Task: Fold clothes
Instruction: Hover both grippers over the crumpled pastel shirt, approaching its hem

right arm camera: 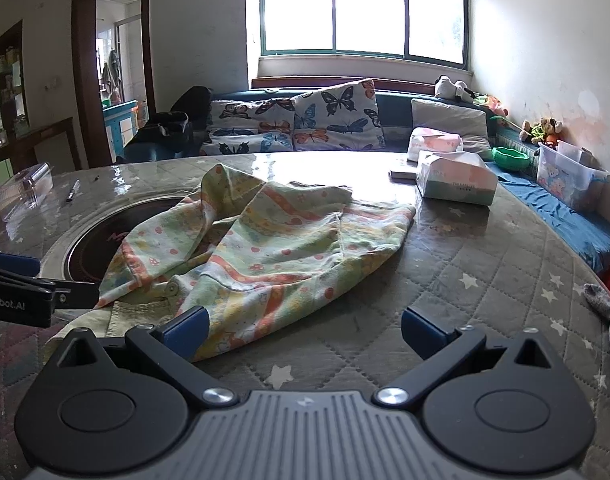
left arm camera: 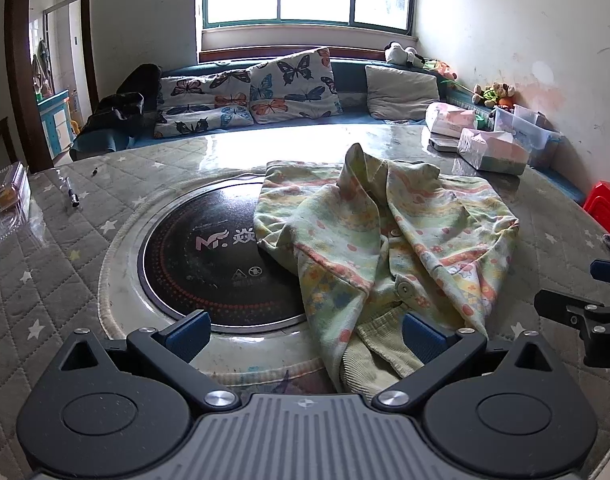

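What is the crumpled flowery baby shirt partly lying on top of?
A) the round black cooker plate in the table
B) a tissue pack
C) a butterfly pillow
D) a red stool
A: the crumpled pastel flowery baby shirt drapes over the right edge of the round black cooker plate set into the quilted star-patterned table, while both the left claw and right claw sit open in front of it.

Garment [left arm camera: 385, 232] soft matt printed cloth; bench [right arm camera: 465, 272] quilted fabric under glossy clear film; hob disc [left arm camera: 209, 256] smooth glossy black
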### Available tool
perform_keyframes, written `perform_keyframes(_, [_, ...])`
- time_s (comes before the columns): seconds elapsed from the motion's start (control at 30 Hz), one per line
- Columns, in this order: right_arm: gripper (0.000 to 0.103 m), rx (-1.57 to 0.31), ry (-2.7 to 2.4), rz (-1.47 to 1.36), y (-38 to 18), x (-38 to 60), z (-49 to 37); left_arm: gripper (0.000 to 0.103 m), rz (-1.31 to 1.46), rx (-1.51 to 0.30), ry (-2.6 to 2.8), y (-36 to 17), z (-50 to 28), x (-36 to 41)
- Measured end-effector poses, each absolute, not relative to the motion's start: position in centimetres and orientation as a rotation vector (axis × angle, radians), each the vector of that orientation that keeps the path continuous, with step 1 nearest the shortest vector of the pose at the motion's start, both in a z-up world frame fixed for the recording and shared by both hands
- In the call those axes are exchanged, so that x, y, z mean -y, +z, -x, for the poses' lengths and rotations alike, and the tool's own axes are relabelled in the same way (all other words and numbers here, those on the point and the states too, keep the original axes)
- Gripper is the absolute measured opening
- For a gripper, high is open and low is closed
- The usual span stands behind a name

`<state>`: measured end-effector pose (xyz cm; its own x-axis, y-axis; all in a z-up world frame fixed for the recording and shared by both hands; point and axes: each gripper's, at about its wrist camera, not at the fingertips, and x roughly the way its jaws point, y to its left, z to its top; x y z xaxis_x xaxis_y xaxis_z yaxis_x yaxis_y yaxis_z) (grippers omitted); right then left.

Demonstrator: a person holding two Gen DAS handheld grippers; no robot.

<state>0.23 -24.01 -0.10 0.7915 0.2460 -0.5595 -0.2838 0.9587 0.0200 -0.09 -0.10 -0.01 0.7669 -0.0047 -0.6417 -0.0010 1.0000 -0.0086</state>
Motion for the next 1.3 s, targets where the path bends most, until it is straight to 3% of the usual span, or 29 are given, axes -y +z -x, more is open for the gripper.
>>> perform_keyframes(1.3, [0.103, -0.618, 0.321, 0.101, -0.4, 22.9, -0.3, 0.103, -0.038, -0.736, 0.012, -0.6, 0.0, 1.5])
